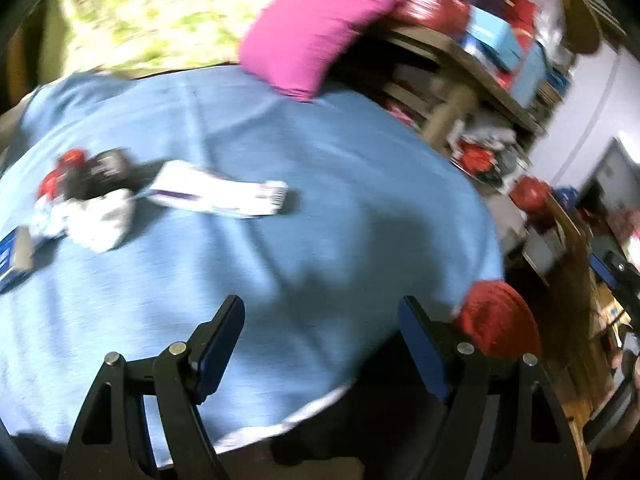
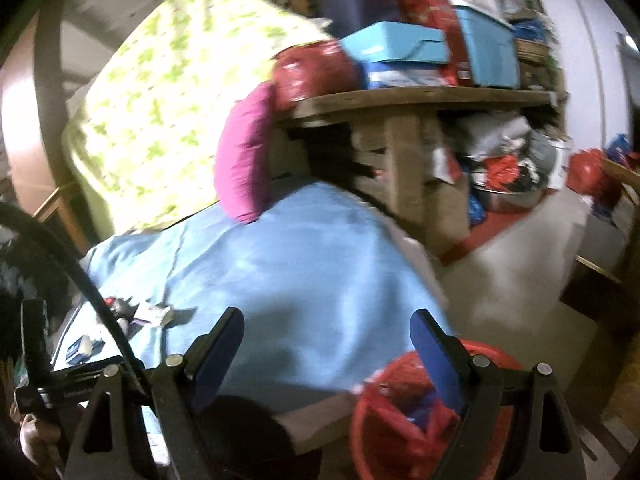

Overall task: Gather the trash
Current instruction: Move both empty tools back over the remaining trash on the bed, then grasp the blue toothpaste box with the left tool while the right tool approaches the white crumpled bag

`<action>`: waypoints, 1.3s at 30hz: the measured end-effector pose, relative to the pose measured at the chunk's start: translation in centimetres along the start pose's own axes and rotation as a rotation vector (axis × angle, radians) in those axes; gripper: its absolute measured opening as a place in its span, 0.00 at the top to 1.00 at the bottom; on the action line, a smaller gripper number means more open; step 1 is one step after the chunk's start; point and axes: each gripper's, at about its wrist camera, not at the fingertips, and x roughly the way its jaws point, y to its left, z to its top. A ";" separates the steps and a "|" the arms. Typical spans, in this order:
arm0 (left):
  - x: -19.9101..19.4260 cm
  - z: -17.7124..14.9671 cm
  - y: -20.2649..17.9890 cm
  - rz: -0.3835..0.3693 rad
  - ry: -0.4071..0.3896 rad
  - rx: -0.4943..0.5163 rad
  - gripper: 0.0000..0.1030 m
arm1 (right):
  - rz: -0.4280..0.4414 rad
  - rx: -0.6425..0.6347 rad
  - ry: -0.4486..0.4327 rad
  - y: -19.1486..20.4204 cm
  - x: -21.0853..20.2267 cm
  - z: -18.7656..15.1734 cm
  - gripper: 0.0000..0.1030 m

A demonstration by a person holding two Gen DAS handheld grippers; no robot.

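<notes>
Left wrist view: left gripper [image 1: 322,344] is seen spread wide, nothing held, above the blue blanket [image 1: 280,200] on the bed.
Trash, location: a cluster is seen on the blanket's left part: white-and-purple carton [image 1: 218,194], crumpled white wrapper [image 1: 98,220], dark-and-red scraps [image 1: 86,170].
Bin: a red basket [image 2: 404,412] lined with a red bag is noted at the blanket's near right corner, scraps already inside.
Right gripper [image 2: 328,344]: spread wide, empty, just beside the basket.
Step judged: between picks; litter not yet grasped.
Next move: reach left across the blanket is called for, fingers straddling the carton before closing.
Image quality: blurred; small items cannot be identified.
</notes>
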 end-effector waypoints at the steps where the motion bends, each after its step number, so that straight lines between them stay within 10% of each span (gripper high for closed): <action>1: -0.5 0.0 1.6 0.020 -0.013 -0.021 0.23 | 0.012 -0.014 0.005 0.8 0.3 0.0 0.15; 11: -6.8 1.0 17.4 0.338 -0.215 -0.329 0.23 | 0.190 -0.145 0.064 10.8 4.3 0.1 0.15; 16: -7.7 0.1 23.7 0.380 -0.247 -0.405 0.21 | 0.259 -0.198 0.097 14.3 5.3 -1.0 0.15; 39: -4.3 0.0 25.7 0.448 -0.141 -0.349 0.18 | 0.359 -0.282 0.177 20.2 8.1 -3.1 0.15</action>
